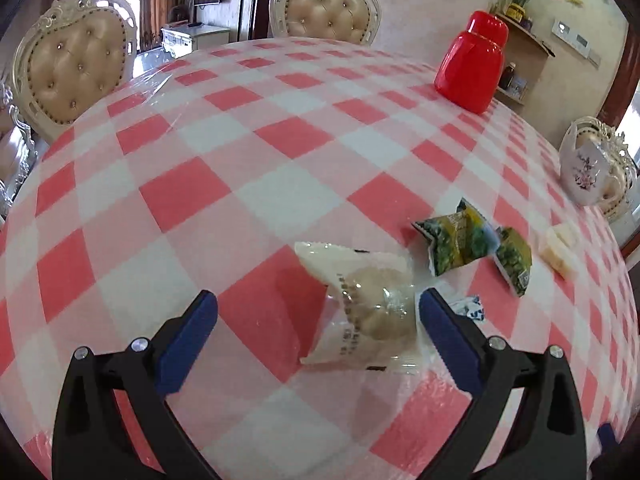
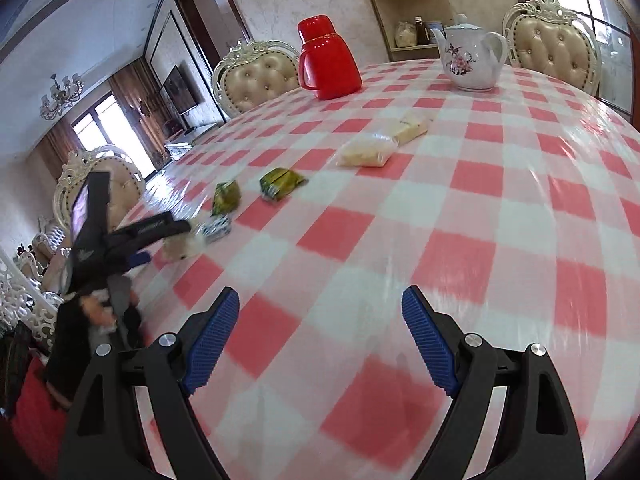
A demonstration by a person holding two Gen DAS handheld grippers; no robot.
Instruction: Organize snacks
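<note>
A: Well, how much room is there around the left gripper (image 1: 318, 316)?

B: Plenty to its left and ahead: bare checked tablecloth (image 1: 240, 128) runs to the far rim by the chairs. Its fingers stand wide apart, low over the cloth, with the clear-wrapped pastry (image 1: 360, 304) lying between them, closer to the right-hand finger. I cannot tell whether that finger touches the wrapper.

A: Which way does the pastry lie?

B: Flat, long axis running from the near sealed end diagonally away toward the far left. Just beyond it lie two green packets (image 1: 460, 244), with a small blue-and-white sweet (image 1: 470, 307) beside the right-hand finger.

A: And the right gripper (image 2: 320, 340)?

B: Also spread open, holding nothing, above empty cloth. Ahead of it sit two pale packets (image 2: 368, 152). The red flask (image 2: 326, 60) and white teapot (image 2: 470, 60) stand well apart near the far edge. The table rim curves down its right side.
</note>
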